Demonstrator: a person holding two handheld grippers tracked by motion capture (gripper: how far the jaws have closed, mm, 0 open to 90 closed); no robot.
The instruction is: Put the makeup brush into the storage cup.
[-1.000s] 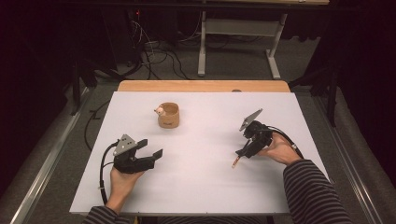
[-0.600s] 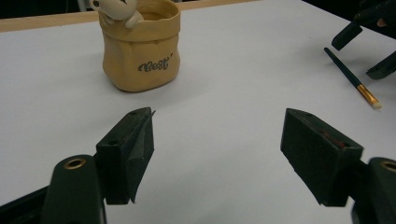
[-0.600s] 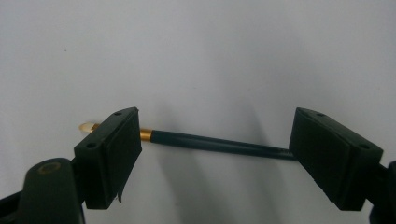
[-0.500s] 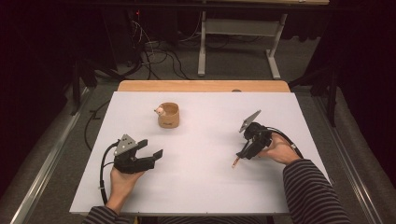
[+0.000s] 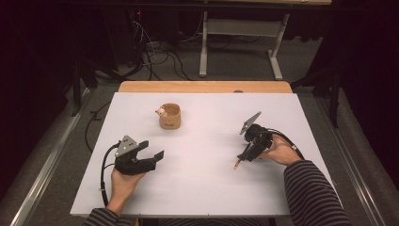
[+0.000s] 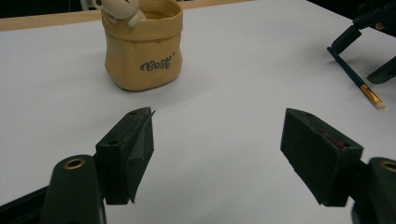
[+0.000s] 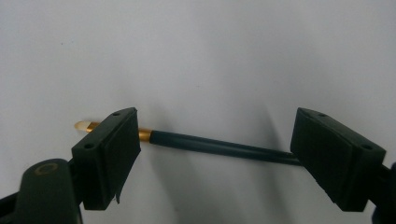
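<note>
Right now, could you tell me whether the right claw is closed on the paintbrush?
No: the right claw stands wide open, with the paintbrush lying on the table between its jaws.

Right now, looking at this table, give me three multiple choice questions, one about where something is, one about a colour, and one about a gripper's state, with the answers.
1. Where does the paintbrush lie?
A. inside the pot
B. flat on the table, crosswise between the right gripper's jaws
C. on the floor

2. What colour is the pot marked "Best"?
A. tan yellow
B. blue
C. red

3. How do the left gripper's jaws stand?
A. shut on the pot
B. shut on the brush
C. wide apart, holding nothing

Answers: 1 B, the right gripper view shows its handle on the white table; 2 A, plain in the left gripper view; 3 C, bare table shows between them.
</note>
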